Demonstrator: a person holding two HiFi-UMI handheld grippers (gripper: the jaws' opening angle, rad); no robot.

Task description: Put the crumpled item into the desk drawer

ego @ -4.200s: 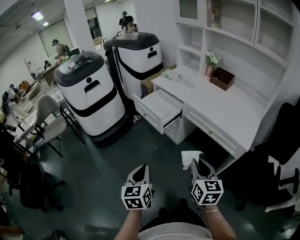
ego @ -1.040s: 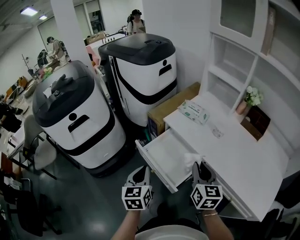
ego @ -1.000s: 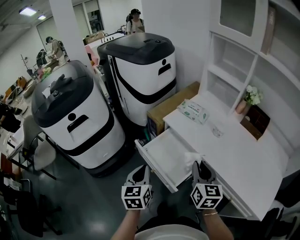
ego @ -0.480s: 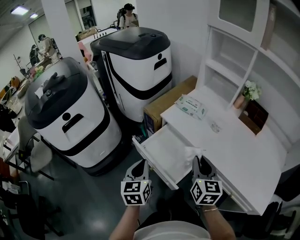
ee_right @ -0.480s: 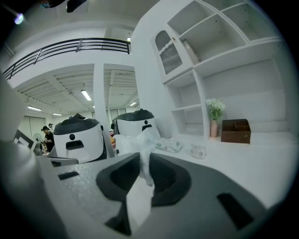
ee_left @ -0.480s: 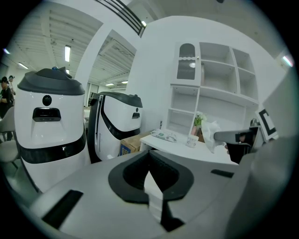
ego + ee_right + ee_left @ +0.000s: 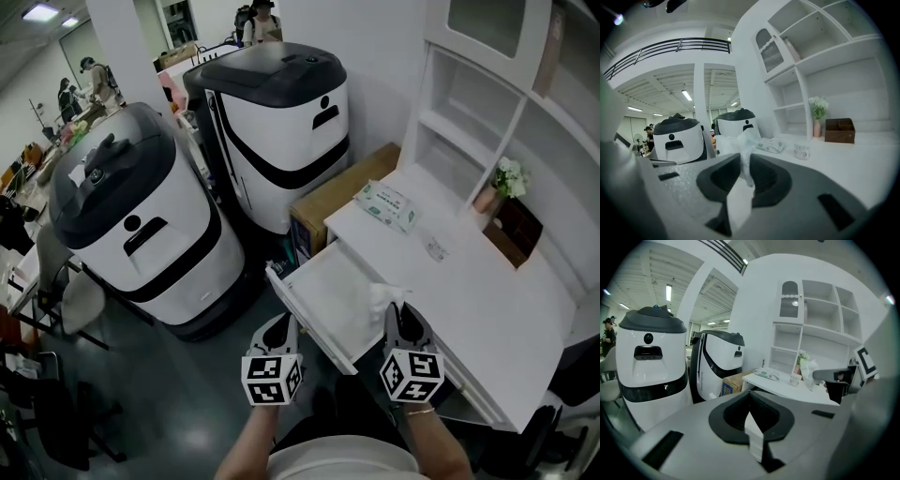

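Head view looks steeply down on a white desk (image 7: 487, 309) set against a white wall, with open shelves (image 7: 469, 122) rising behind it and a dark, glossy floor (image 7: 187, 394) below. On the desktop lie a pack of wipes (image 7: 386, 204) and a small clear thing (image 7: 436, 249) too tiny to name. A vase of flowers (image 7: 504, 183) and a brown wooden box (image 7: 516, 230) stand at the back.

The drawer (image 7: 323, 295) is pulled out towards the person, showing a bare white bottom. Two big white-and-black machines (image 7: 131, 225) (image 7: 281, 122) stand to the left, and a cardboard box (image 7: 342, 192) is wedged between the nearer one and the desk. People (image 7: 89, 80) move about in the open hall beyond.

The right gripper (image 7: 397, 314) pinches the crumpled item (image 7: 382, 296), a pale, wrinkled wad, above the drawer's right part, close beside the desk's front edge. In the right gripper view the wad (image 7: 744, 140) stands up between the jaws, which are pressed onto it. Its lower end is hidden inside the grip, and I cannot tell its material.

The left gripper (image 7: 280, 330) hangs beside the drawer's near-left corner. The left gripper view shows its jaws pressed together on nothing.

Both grippers cover the drawer's front panel, and the desk's right end runs out of view. The drawer's left rim lies near the closer machine, leaving a narrow strip of floor between them. Bare drawer bottom stretches leftwards and towards the wall from the wad.
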